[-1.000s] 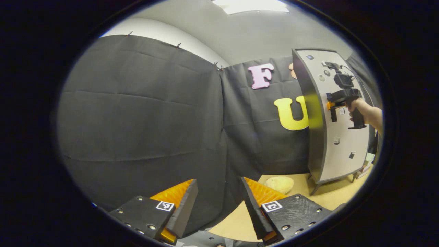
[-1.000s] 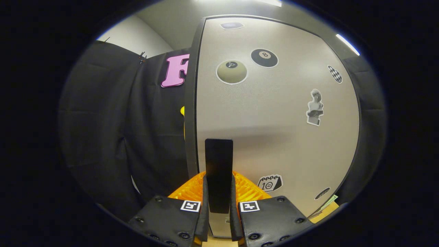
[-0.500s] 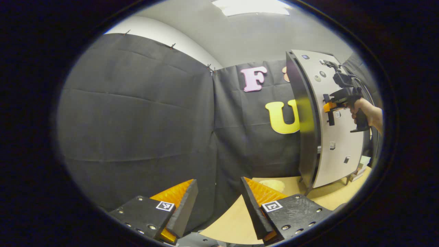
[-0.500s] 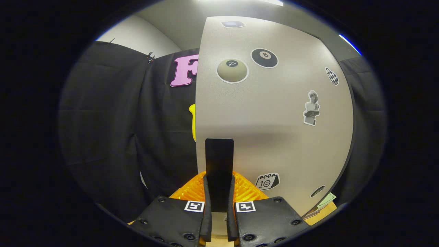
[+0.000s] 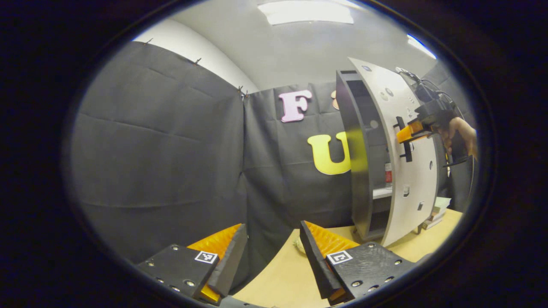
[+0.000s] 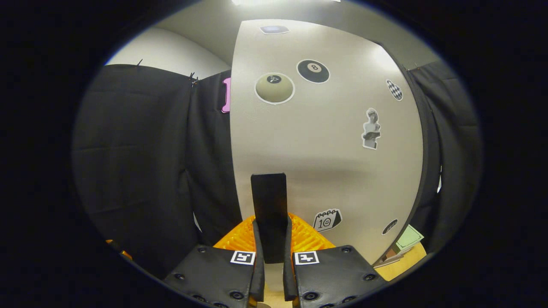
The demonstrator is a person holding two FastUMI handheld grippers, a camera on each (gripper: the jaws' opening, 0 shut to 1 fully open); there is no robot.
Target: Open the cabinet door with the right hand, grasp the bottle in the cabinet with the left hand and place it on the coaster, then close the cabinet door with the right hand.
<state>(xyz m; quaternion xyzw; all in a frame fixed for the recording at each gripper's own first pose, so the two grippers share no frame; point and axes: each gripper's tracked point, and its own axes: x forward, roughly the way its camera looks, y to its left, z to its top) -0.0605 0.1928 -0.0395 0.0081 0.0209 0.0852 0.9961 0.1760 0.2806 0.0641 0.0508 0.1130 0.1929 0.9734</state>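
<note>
In the left gripper view the dark cabinet (image 5: 357, 171) stands at the right with its white door (image 5: 413, 184) swung partly ajar. Inside, above a shelf (image 5: 381, 192), a small bottle (image 5: 388, 173) with a red label peeks out. My right gripper (image 5: 409, 133), held by a hand (image 5: 460, 132), grips the door's black handle (image 5: 404, 149). In the right gripper view my right gripper (image 6: 270, 256) is shut on that handle (image 6: 269, 205), against the stickered door (image 6: 334, 149). My left gripper (image 5: 269, 256) hangs open and holds nothing, well left of the cabinet.
The wooden table (image 5: 278, 282) runs under the cabinet. A pale yellowish round item (image 5: 296, 244) lies on it, mostly hidden behind my left gripper's right finger. Stacked books and papers (image 6: 404, 244) sit beside the cabinet's foot.
The door has swung outward with my right gripper on its handle, and the cabinet's inside and the bottle have come into sight. My left gripper has stayed open.
</note>
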